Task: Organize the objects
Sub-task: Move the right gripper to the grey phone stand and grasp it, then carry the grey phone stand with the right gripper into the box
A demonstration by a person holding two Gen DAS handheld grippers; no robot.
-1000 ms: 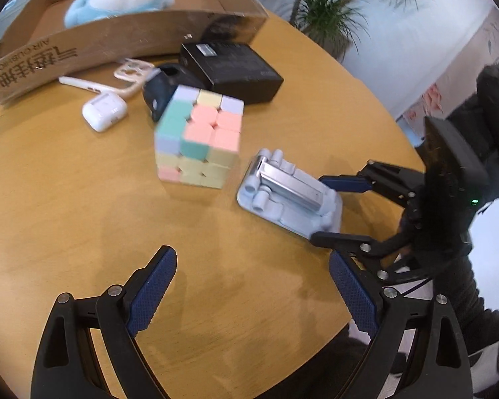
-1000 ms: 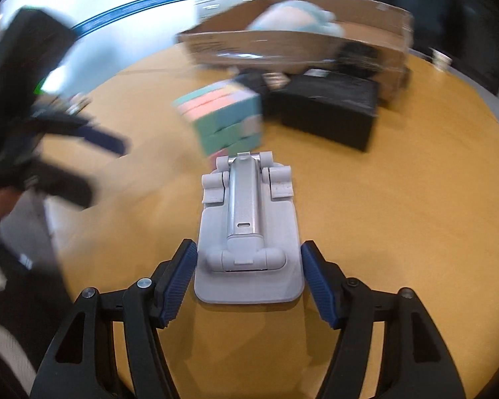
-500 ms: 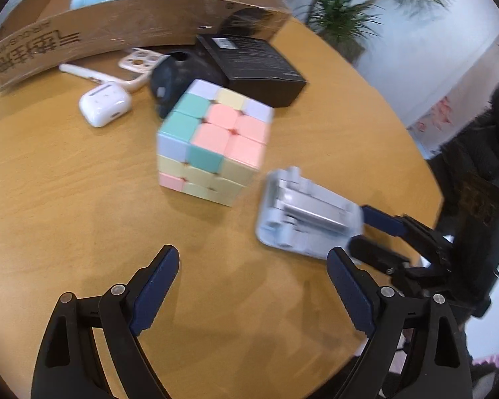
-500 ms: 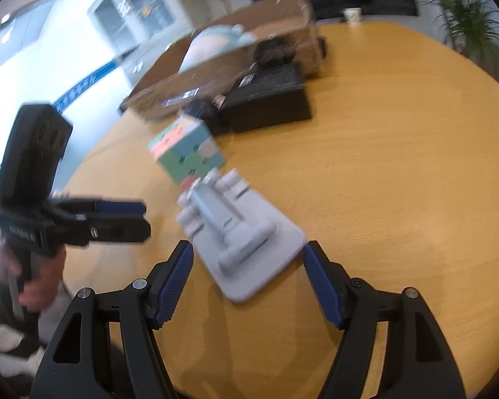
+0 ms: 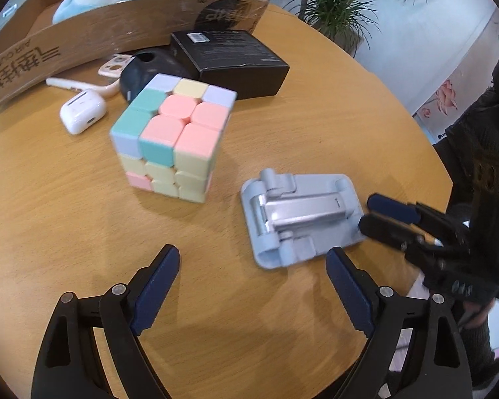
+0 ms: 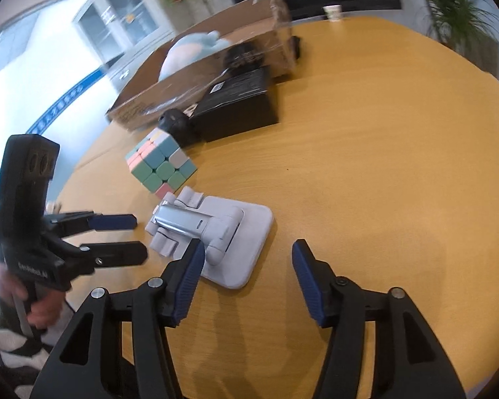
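My left gripper (image 5: 252,262) hangs wide, holding nothing, the cube (image 5: 171,139) ahead-left of it. The stand (image 5: 302,216) lies flat on the desk (image 5: 50,216) just ahead-right. My right gripper (image 6: 248,259) gapes wide, its left finger over the stand.

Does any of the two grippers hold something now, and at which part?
Nothing is held. The left gripper and the right gripper are open; the grey stand lies free.

phone stand (image 6: 216,232): slid and turned, no longer between the fingers
right gripper (image 6: 246,266): backed off, stand now by its left finger
left gripper (image 5: 252,266): moved closer in
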